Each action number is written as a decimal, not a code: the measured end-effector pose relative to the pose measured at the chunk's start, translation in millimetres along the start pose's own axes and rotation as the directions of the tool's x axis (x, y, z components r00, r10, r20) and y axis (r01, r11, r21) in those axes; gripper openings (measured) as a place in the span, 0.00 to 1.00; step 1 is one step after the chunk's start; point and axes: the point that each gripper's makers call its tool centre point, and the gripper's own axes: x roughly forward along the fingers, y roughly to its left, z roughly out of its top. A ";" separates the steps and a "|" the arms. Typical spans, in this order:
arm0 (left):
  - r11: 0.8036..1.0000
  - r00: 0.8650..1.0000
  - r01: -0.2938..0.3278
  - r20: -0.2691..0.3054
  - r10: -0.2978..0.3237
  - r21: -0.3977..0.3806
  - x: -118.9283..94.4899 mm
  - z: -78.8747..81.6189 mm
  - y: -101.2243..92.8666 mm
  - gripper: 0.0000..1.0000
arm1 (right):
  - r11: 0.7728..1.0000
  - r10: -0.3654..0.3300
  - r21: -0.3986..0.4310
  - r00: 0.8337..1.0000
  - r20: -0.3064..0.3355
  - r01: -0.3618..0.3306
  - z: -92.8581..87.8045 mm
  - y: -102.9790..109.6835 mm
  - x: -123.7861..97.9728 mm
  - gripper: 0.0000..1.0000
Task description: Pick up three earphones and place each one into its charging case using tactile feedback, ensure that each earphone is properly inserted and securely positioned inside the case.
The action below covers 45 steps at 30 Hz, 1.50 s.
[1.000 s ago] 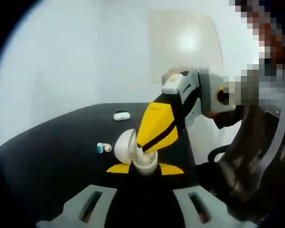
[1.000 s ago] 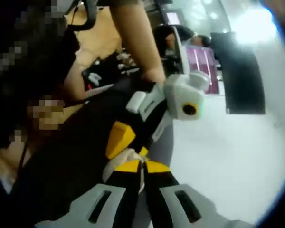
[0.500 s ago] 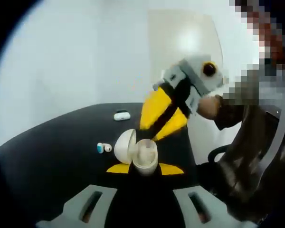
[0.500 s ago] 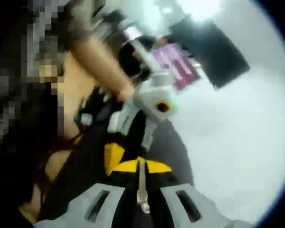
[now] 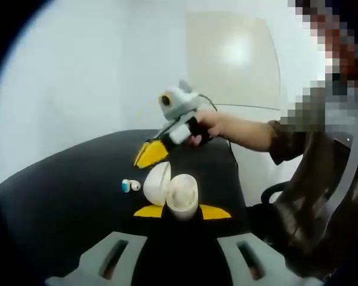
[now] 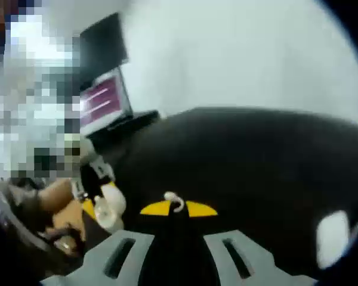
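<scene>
In my left gripper view, my left gripper (image 5: 182,211) is clamped on the open white case (image 5: 173,192) at lower centre, its lid tipped up to the left. My right gripper (image 5: 148,155) comes in above and left of the case, held by my hand (image 5: 206,126), its yellow tips pointing down-left over the black bench (image 5: 59,196); from here I cannot tell how its jaws stand. A small white and blue earphone (image 5: 130,185) lies on the bench just left of the case.

In my right gripper view, my right gripper (image 6: 178,208) has its yellow tips together on a small white earphone (image 6: 173,201) at centre. The case (image 6: 109,208) sits at lower left, and a blurred white object (image 6: 334,237) lies at lower right.
</scene>
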 end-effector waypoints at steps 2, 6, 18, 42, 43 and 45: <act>1.000 1.000 0.000 0.000 0.000 -0.001 -0.1 0.0 0.1 0.18 | 1.000 0.005 0.026 1.000 -0.016 -0.005 0.1 1.0 5.9 0.11; 1.000 1.000 0.001 0.000 -0.001 -0.002 -0.5 -0.2 0.2 0.17 | 0.998 0.021 0.058 0.997 -0.077 -0.016 -4.8 9.9 12.9 0.14; 1.000 1.000 0.001 0.001 -0.001 0.005 -0.6 -0.4 -1.5 0.18 | 0.972 -0.121 -0.220 0.974 -0.190 0.078 -12.0 11.7 21.6 0.06; 1.000 1.000 -0.007 0.000 0.007 0.006 0.8 0.2 0.1 0.18 | 0.336 -0.086 -0.923 0.982 0.168 0.187 5.5 102.3 -36.0 0.05; 1.000 1.000 -0.008 -0.001 0.008 0.005 0.7 0.1 0.3 0.18 | 0.326 -0.067 -0.928 0.983 0.168 0.181 4.5 105.6 -33.9 0.05; 1.000 1.000 -0.009 -0.001 0.009 0.003 0.4 0.1 0.5 0.18 | 0.345 -0.058 -0.925 0.987 0.150 0.161 3.7 106.7 -29.2 0.05</act>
